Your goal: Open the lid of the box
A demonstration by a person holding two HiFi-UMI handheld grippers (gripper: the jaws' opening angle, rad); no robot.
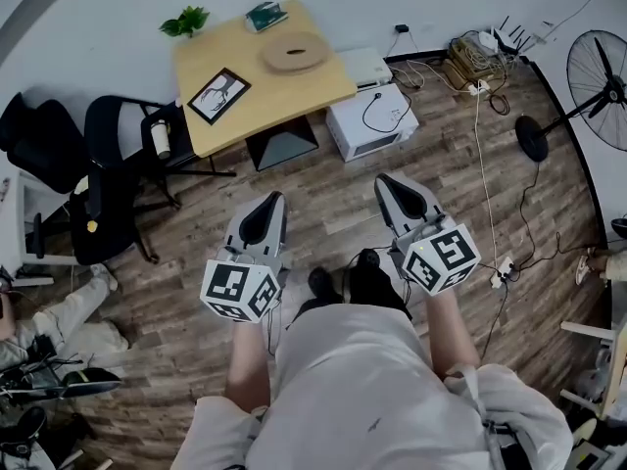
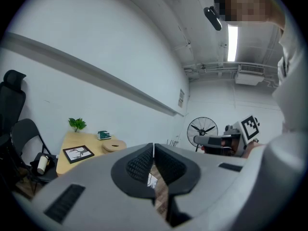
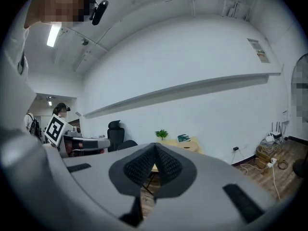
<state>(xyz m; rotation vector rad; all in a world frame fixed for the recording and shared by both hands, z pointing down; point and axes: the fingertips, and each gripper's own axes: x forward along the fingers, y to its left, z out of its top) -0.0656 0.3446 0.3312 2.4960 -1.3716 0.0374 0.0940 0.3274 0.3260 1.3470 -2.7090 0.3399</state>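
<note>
A light wooden table (image 1: 225, 86) stands by the far wall. On it lie a round flat wooden box (image 1: 295, 52), a small green box (image 1: 265, 16) and a black picture frame (image 1: 218, 95). Both grippers hang well short of the table, over the plank floor. My left gripper (image 1: 275, 198) is shut with nothing in it; in the left gripper view its pads (image 2: 142, 162) meet, with the round wooden box (image 2: 114, 146) far behind. My right gripper (image 1: 383, 178) is shut and empty too, its pads (image 3: 166, 163) touching, the green box (image 3: 183, 138) distant.
A potted plant (image 1: 185, 20) sits at the table's far corner. A white appliance (image 1: 372, 120) stands on the floor right of the table, black office chairs (image 1: 118, 174) to its left. A standing fan (image 1: 598, 76) and loose cables (image 1: 485, 164) occupy the right side.
</note>
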